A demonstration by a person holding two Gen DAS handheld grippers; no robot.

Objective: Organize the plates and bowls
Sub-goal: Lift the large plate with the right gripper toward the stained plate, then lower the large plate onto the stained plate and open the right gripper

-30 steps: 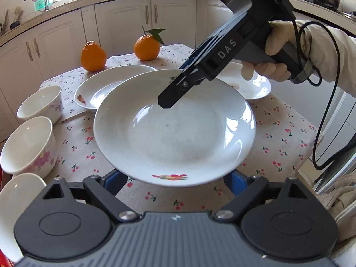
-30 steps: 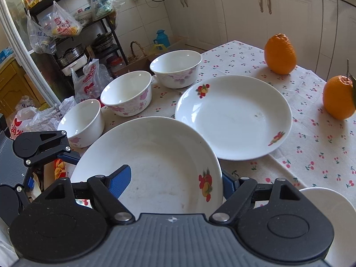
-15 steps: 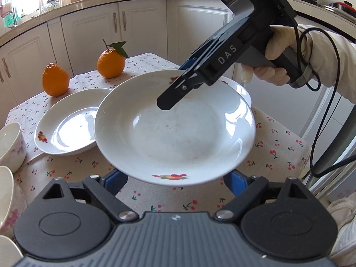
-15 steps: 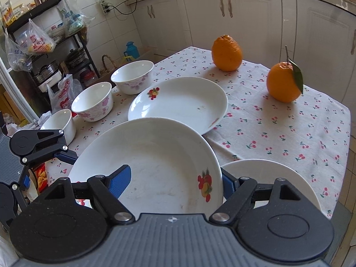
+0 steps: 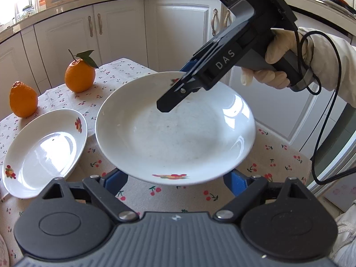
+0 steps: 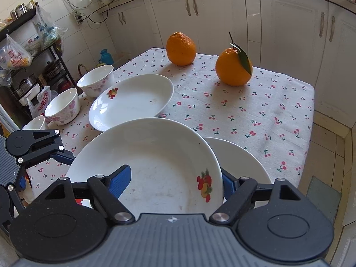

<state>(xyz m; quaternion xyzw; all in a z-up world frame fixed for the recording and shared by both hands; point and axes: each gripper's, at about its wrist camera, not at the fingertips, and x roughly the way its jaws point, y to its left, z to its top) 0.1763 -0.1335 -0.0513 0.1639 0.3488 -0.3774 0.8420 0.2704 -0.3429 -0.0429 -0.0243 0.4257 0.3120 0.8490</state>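
Two wrist views facing each other across one raised plate

The left view looks along its fingers, close over the plate (image 5: pixel 175 133), toward the right gripper (image 5: pixel 175 98) and cabinets beyond. The right view looks back from the opposite rim, plate (image 6: pixel 155 162) between its fingers; both share the oranges and second plate (image 6: pixel 131 100).

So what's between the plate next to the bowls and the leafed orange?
Nothing stands there: only bare cherry-print tablecloth runs from that plate to the leafed orange, as the right wrist view shows.
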